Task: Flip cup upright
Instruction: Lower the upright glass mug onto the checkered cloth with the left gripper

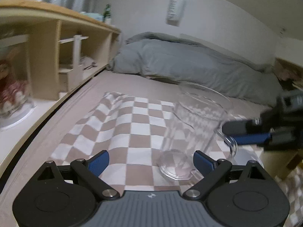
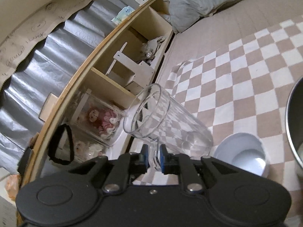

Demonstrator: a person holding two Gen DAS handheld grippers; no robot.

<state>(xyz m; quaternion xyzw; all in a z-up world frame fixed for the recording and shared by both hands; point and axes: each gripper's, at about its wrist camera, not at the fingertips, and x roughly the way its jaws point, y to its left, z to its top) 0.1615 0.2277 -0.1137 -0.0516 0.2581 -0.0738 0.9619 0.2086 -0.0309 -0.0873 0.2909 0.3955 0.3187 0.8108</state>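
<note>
Two cameras look over a bed whose beige mattress [image 1: 117, 83] carries a brown-and-white checked cloth [image 1: 132, 132], rumpled into a fold at its far left corner. A grey duvet [image 1: 180, 62] is bunched at the head of the bed against a pale wall. Along the bed's left side runs a light wooden shelf unit [image 1: 53, 37] with open compartments; a green bottle [image 1: 107, 12] stands on its top board, and a clear box of pink and red flowers [image 2: 100, 121] sits in one lower bay. Behind the shelf hangs silvery foil sheeting [image 2: 56, 43]. On the cloth near the right gripper are a white bowl [image 2: 244, 153] and, at the picture's right edge, the rim of a metal pot [image 2: 295, 117]. The left gripper [image 1: 150, 159] hovers low over the cloth with its blue-padded fingers [image 1: 99, 160] spread wide, holding nothing; the cup's base lies just ahead of its right finger, and contact cannot be judged. The right gripper [image 2: 153, 157] is clamped on the handle of the clear glass cup [image 2: 168, 123], its blue pads [image 2: 162, 157] pressed to either side. The cup is lifted and tilted, neither upside down nor upright, its open mouth toward the shelf in the right wrist view.
</note>
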